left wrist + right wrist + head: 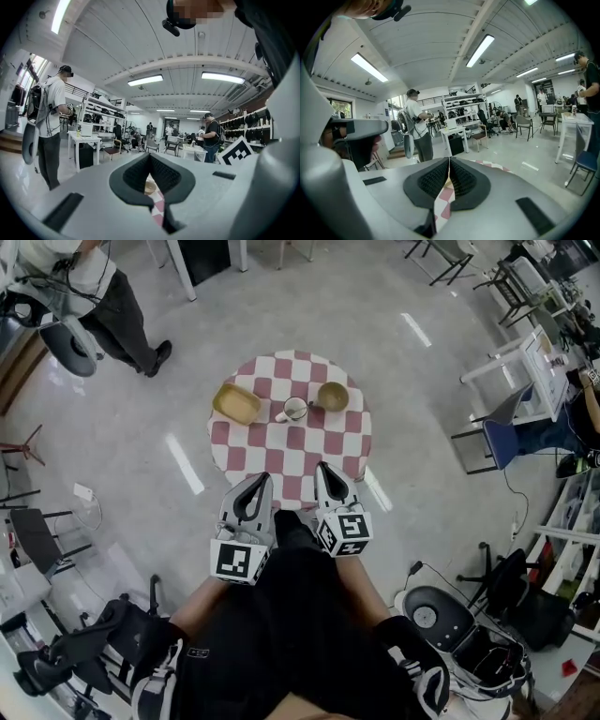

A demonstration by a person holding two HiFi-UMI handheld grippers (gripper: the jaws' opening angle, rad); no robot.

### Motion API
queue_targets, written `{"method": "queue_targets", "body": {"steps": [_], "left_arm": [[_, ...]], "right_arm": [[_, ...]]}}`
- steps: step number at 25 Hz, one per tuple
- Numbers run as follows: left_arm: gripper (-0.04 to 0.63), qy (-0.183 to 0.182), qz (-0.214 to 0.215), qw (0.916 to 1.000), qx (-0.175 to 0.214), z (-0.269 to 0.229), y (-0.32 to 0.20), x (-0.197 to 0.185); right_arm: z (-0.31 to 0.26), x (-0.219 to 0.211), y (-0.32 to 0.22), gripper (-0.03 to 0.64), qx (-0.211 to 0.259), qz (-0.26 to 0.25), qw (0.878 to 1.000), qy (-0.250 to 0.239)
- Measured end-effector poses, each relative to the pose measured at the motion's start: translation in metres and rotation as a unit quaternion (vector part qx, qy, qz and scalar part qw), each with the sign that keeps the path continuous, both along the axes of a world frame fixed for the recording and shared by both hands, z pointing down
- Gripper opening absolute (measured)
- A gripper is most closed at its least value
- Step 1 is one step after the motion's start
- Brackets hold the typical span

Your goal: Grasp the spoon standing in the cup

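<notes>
Head view looks steeply down on a round table (246, 448) under a red-and-white checked cloth, with a standing person (112, 301) on the floor well off at its 10 o'clock. On the cloth, from left to right, a yellow tray (236, 403) lies at the table's 10 o'clock, a white cup (294, 410) stands just short of 12 o'clock with its handle turned to 9 o'clock, and a tan bowl (333, 396) sits just beside the cup at 1 o'clock. The spoon in the cup is too small to make out. Both grippers hover over the table's 6 o'clock edge, pointing to 12 o'clock and well apart from the cup. The left gripper (265, 477) carries a marker cube (239, 561) with a black-and-white square pattern, and the right gripper (321, 466) carries its own marker cube (345, 532). Left gripper view shows its jaws pressed together at the tips with nothing between them; a wedge of checked cloth and a tan round shape (150, 187) show below them. Right gripper view shows its jaws likewise pressed together and empty, with checked cloth showing beneath at 6 o'clock
</notes>
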State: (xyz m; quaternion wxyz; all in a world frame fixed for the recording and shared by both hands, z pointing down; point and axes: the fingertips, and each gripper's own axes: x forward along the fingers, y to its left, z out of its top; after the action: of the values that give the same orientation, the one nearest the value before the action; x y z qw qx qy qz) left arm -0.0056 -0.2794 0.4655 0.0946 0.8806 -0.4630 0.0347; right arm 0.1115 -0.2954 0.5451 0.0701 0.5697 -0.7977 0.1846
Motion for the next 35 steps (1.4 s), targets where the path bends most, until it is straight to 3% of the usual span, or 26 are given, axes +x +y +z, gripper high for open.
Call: {"method": "queue_targets", "body": {"steps": [11,18,22,25,35], "left_arm": [[0.008,-0.012,-0.008,0.9998,-0.016,0.005,-0.059,0.02],[0.008,-0.006,-0.021,0.9993,-0.029,0.013,-0.085,0.024],[0.008,-0.014,-0.023,0.9984,-0.049,0.022,-0.097,0.027],[0.008,-0.011,-0.025,0.9987,-0.043,0.024,-0.108,0.029],[0.008,-0.011,-0.038,0.9971,-0.065,0.041,-0.124,0.025]], "right_arm": [[0.055,0.024,-0.077,0.029,-0.054,-0.004,0.999,-0.003],[0.11,0.027,-0.117,0.034,-0.114,-0.015,0.993,0.0],[0.142,0.031,-0.136,0.072,-0.15,-0.012,0.989,-0.018],[0.165,0.036,-0.15,0.078,-0.174,-0.006,0.984,-0.03],[0.224,0.038,-0.187,0.13,-0.219,0.002,0.975,-0.046]]}}
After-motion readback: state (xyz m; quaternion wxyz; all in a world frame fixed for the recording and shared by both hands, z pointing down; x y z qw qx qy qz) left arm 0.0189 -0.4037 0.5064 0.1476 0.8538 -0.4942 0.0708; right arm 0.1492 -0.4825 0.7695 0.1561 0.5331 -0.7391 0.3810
